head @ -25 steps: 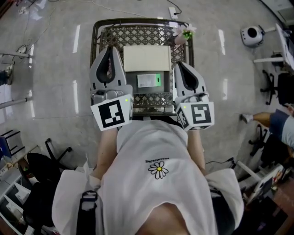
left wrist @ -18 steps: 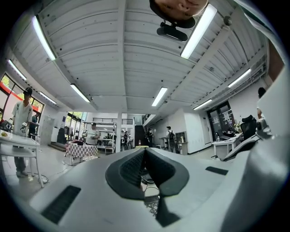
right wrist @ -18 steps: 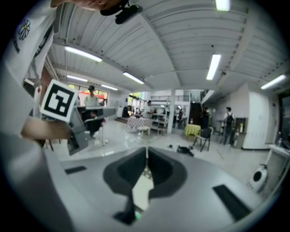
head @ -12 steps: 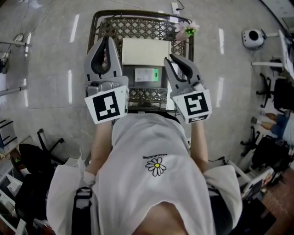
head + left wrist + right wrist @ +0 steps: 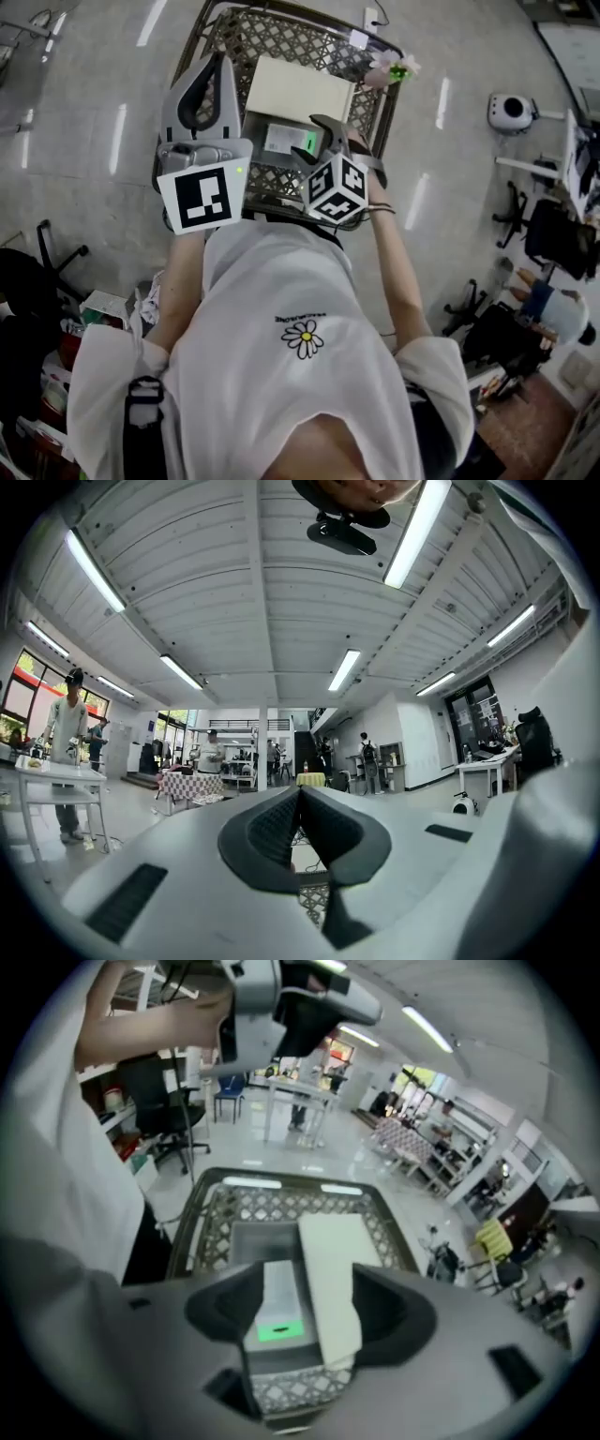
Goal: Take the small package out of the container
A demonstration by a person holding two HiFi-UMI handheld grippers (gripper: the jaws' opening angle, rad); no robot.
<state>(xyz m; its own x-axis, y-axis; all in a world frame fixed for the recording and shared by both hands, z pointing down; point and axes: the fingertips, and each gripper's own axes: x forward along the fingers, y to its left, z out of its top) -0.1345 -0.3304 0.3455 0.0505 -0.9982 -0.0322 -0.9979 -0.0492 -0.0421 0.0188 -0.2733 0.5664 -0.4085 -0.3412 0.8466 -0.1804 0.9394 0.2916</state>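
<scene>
The container is a brown lattice basket [image 5: 281, 42] [image 5: 225, 1208]. In it lie a grey small package [image 5: 281, 141] [image 5: 277, 1307] with a white label and a green patch, and a larger cream box [image 5: 300, 89] [image 5: 333, 1260] beside it. My right gripper [image 5: 319, 139] [image 5: 305, 1288] hangs over the grey package. Its jaws are opening and both packages show in the gap below, with neither pad touching them. My left gripper [image 5: 221, 61] [image 5: 300, 794] is shut on nothing over the basket's left edge, pointing out into the hall.
A pink flower [image 5: 389, 66] sits on the basket's far right corner. On the floor to the right are a white round device [image 5: 511, 111] and office chairs [image 5: 558, 234], with a seated person [image 5: 553, 309] beyond. Bags [image 5: 37, 309] lie at the left.
My right gripper has swung left and turned over the grey package, and its jaws have gone from shut to open. The left gripper has stayed shut at the basket's left side.
</scene>
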